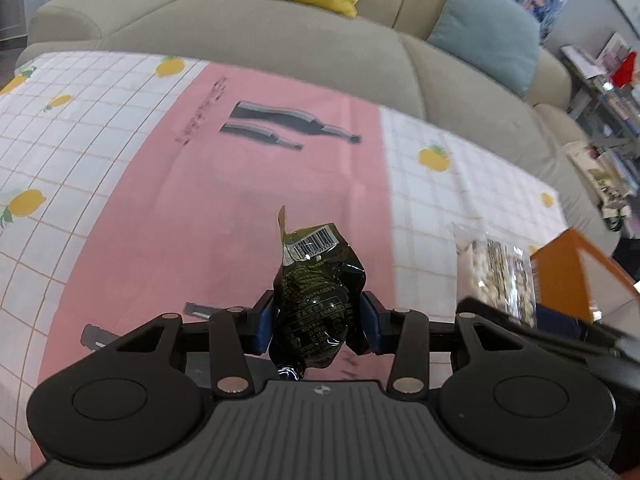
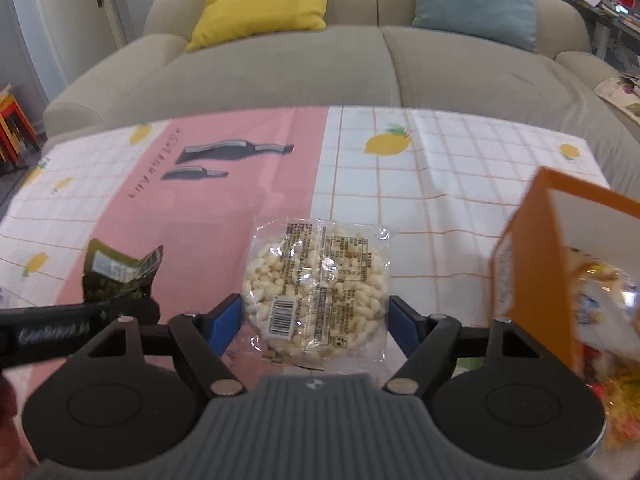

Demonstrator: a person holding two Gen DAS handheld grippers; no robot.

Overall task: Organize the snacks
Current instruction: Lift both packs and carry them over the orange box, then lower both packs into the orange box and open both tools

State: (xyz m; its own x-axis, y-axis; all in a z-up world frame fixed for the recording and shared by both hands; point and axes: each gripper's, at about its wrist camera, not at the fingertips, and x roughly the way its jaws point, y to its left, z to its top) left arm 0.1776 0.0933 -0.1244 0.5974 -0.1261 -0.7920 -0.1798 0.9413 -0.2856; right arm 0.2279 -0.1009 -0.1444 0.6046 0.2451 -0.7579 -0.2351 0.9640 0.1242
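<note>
- I have the dark green crinkled foil snack packet (image 1: pixel 316 296) pinched in the left gripper (image 1: pixel 318 322), both blue pads pressed into its sides; it stands up out of the jaws, clear of the cloth.
- In the right gripper (image 2: pixel 316 316) sits the round puffed rice cake in clear plastic wrap (image 2: pixel 318 294); the pads bear on its two edges, so I read it as gripped and carried.
- My landmark is the orange cardboard box (image 2: pixel 532 264): the rice cake is just left of it, the green packet further left again.
- Through the box's open side I can make out bright wrappers, blurred, so some snacks seem to be stowed already. These two are left, and I see no other loose snack on the cloth.
- The pink and white checked tablecloth with lemon prints (image 2: pixel 400 184) lies bare left of the box and beyond it, giving me free room to swing.
- Its far edge meets the beige sofa (image 2: pixel 280 72); the box wall sits close by my right jaw, so that is the tight side.
</note>
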